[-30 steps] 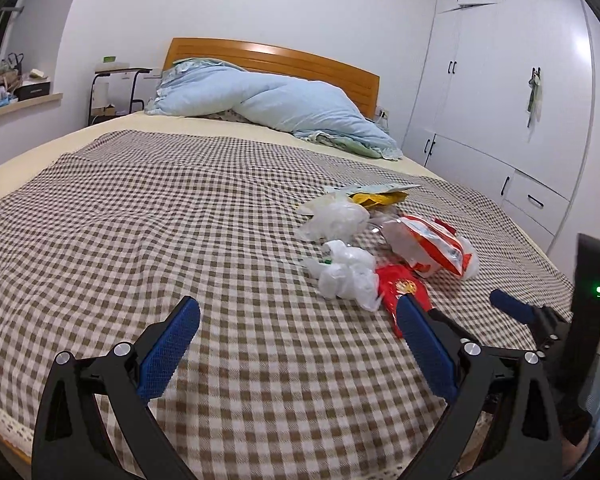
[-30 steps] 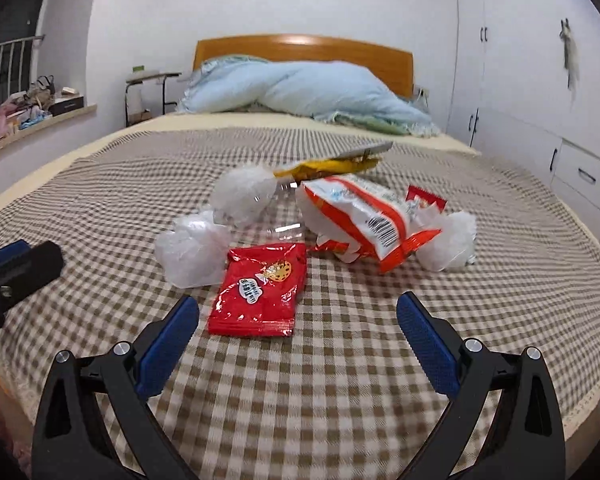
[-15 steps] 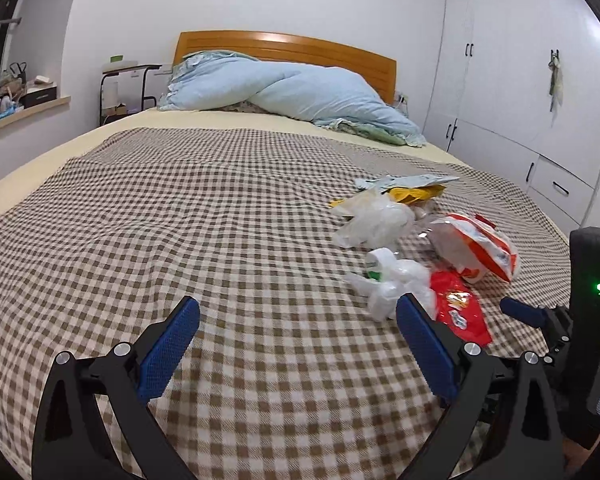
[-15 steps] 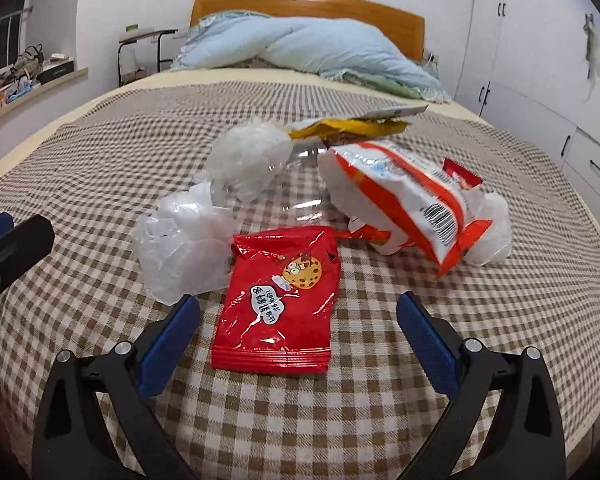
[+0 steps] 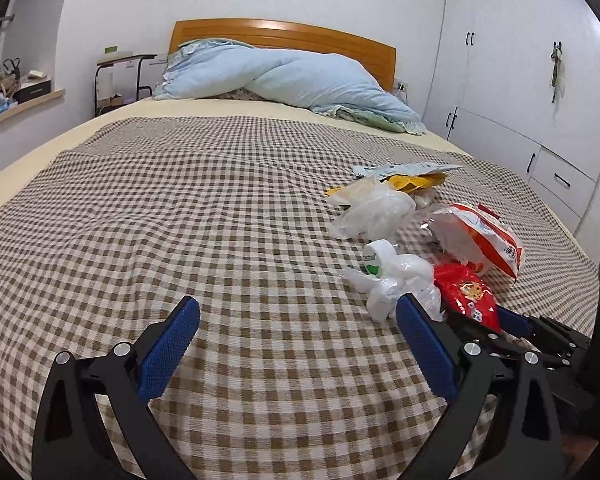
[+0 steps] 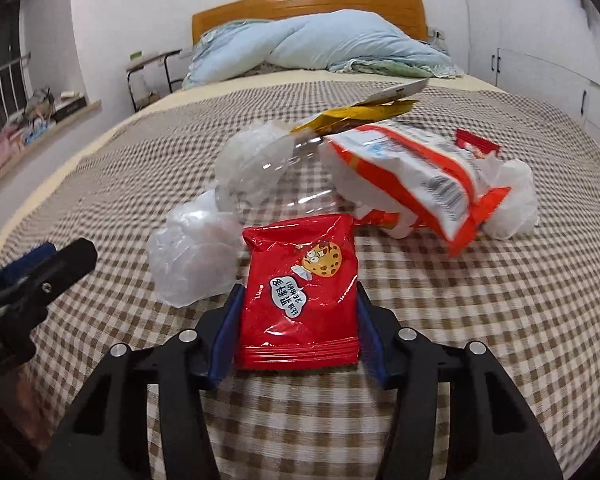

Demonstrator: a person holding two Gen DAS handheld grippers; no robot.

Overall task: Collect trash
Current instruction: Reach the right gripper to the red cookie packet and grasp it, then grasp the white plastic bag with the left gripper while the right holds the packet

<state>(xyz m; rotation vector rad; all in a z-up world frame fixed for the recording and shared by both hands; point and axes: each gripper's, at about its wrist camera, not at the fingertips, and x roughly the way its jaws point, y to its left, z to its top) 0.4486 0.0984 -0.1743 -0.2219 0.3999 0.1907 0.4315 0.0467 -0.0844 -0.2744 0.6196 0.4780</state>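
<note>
The right gripper (image 6: pixel 298 332) has just been closing, and its blue pads now bracket the near end of the red cookie packet (image 6: pixel 300 296), one against each long side; the packet's lower half looks slightly bowed between them, so the pads appear to be pressing on it, though how firmly cannot be told. The packet lies flat on the checked bedspread (image 6: pixel 480 340) near the foot edge of the bed, toward its right-hand side. To finish this step well, the squeeze should probably go on until the foil buckles into a ridge the pads can hold, and the lift should be straight up, since a flat, slick wrapper is likely to slide out if dragged. The crumpled white plastic bag (image 6: pixel 196 256) touches the packet's left side and the orange-and-white snack bag (image 6: pixel 416 176) sits just beyond its far corner, so a sideways pull could snag either. A yellow wrapper (image 6: pixel 360 116) lies further up the bed behind them. The left gripper (image 5: pixel 296 344) hovers spread wide and empty over bare bedspread to the left of the pile. That left half of the bed is open room, as is the strip between the packet and the foot edge, the safest way out.
</note>
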